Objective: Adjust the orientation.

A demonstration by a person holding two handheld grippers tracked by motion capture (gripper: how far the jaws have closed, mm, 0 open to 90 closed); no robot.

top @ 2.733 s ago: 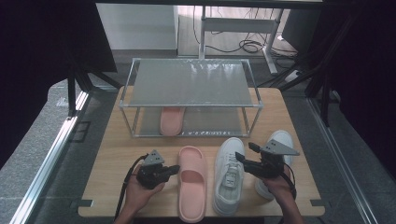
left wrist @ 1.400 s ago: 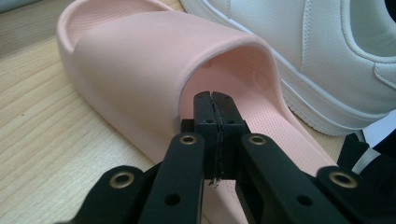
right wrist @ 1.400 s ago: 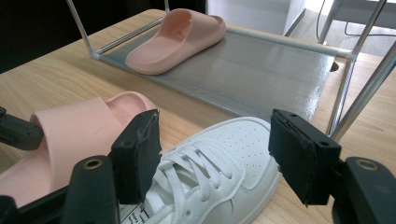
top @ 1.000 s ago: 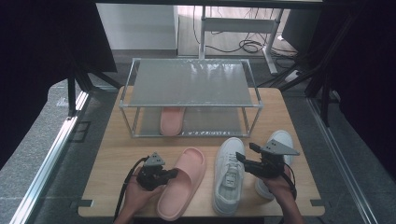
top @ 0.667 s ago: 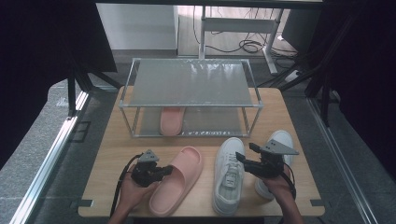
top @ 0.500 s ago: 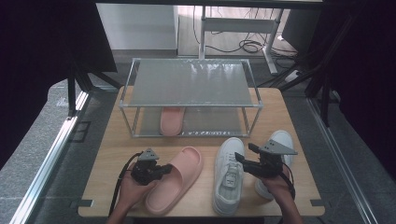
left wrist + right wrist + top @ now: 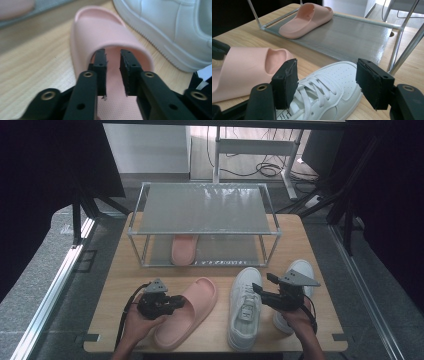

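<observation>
Pink slipper [image 7: 187, 310] lower left on tabletop [image 7: 125, 285], left gripper [image 7: 113, 72] just opening inside its strap, gripping nothing. Mate [image 7: 184, 249] already shelved; right gripper [image 7: 324, 82] wide over sneaker [image 7: 245, 307], unshelved.

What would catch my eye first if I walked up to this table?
Probably the pink slipper lying at a slant at the front of the wooden table, with the left gripper poking its parted jaws under its strap. Beside it lies a white sneaker, over which the right gripper hovers wide open. Behind them a second pink slipper sits on the low shelf of a metal rack.
</observation>
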